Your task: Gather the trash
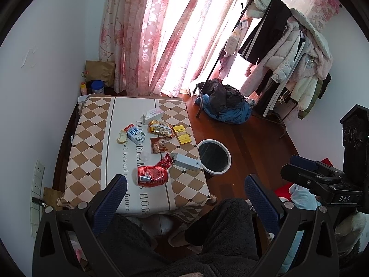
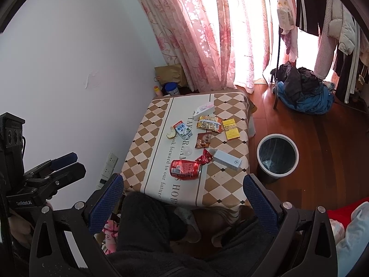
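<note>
Both grippers hang above the near edge of the counter, which wears a diamond-patterned cloth. The left gripper has its jaws wide apart and empty; the right gripper likewise, jaws spread and holding nothing. The trash lies along the counter's middle: a crushed red can nearest, a red wrapper touching it, a grey carton toward the right edge, then snack packets, a yellow box and a milk carton further back. A lined bin stands on the floor just beside the counter's right edge.
</note>
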`<state>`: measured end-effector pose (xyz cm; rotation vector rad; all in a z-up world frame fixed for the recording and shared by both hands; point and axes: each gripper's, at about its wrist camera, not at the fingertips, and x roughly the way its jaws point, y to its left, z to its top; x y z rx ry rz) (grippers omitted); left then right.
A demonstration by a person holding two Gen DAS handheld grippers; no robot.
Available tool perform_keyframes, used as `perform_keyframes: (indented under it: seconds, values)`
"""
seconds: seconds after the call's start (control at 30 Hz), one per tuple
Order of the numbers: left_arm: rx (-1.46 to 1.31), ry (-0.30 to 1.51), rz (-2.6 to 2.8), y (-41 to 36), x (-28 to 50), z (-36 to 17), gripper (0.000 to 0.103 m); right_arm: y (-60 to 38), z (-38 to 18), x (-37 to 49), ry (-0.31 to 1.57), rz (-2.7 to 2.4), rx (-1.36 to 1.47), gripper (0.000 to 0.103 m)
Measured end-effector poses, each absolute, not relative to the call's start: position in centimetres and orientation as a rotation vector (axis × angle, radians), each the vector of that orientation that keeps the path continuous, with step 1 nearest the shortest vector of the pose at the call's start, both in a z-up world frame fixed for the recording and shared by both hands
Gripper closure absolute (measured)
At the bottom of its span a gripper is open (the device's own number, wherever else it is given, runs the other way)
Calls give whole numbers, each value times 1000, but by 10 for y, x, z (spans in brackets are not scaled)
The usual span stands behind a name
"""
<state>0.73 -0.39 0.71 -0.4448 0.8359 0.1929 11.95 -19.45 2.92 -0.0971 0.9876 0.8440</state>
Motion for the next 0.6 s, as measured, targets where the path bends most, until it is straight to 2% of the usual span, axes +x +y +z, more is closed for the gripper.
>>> perform_keyframes:
  seconds: [0.6]
  values:
    - [-444, 836, 185, -6, 11, 8, 0, -198, 28, 121, 983, 840, -92, 0]
